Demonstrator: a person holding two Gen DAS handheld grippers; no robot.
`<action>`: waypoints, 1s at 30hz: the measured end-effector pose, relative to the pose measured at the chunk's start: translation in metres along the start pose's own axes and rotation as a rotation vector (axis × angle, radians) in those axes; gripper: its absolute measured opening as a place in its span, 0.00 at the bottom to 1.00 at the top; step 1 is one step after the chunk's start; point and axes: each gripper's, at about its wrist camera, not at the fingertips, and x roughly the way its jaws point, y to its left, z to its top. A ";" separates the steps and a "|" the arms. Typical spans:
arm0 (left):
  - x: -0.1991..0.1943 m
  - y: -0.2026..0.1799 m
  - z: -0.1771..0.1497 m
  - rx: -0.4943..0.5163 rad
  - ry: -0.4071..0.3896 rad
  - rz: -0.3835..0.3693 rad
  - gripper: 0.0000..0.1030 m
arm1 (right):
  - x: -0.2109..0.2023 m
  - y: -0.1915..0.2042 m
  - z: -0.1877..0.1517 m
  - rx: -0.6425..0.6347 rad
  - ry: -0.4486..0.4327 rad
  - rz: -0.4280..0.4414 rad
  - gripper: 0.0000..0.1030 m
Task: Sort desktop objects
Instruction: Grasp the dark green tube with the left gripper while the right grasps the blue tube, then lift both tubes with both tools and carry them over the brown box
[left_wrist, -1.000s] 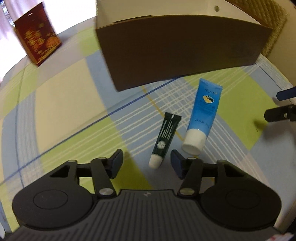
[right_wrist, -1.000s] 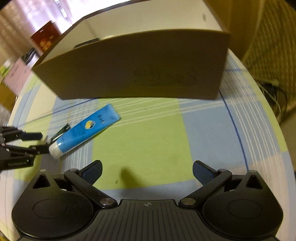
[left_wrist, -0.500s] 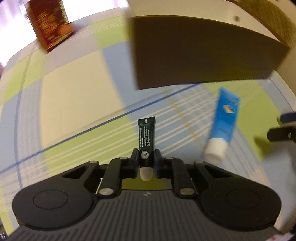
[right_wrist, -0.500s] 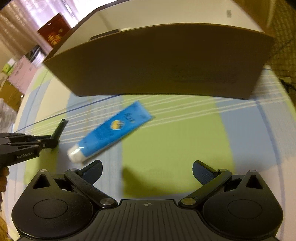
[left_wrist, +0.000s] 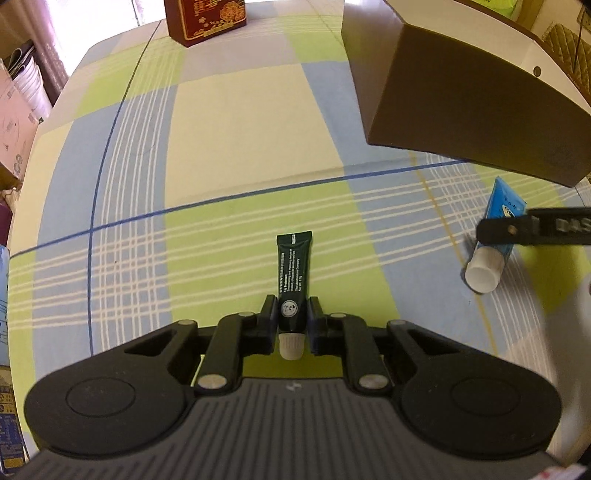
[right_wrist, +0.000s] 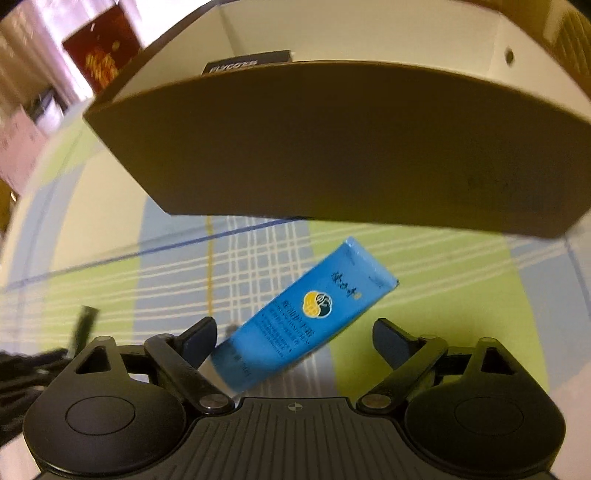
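Between the spread fingers of the right claw (right_wrist: 293, 339), the blue plastic tube (right_wrist: 310, 321) lies slantwise, cap nearest, while the left claw (left_wrist: 291, 325) clenches the dark green tube (left_wrist: 293, 273).

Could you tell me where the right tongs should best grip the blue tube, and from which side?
Probably across the flat body of the blue tube, just above its white cap. It lies flat and slanted on the tablecloth, with the open right tongs already straddling its lower half. Coming down from above, fingers on its two long edges, should suit its thin, flattened shape.
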 end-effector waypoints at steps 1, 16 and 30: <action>-0.001 0.001 -0.002 -0.002 0.000 -0.002 0.13 | 0.002 0.003 0.000 -0.026 0.001 -0.022 0.83; 0.001 0.003 -0.001 -0.011 -0.002 -0.009 0.13 | -0.007 -0.015 -0.020 -0.224 -0.025 -0.019 0.35; -0.004 -0.050 -0.011 0.054 -0.009 -0.129 0.13 | -0.058 -0.094 -0.084 -0.284 -0.065 0.026 0.31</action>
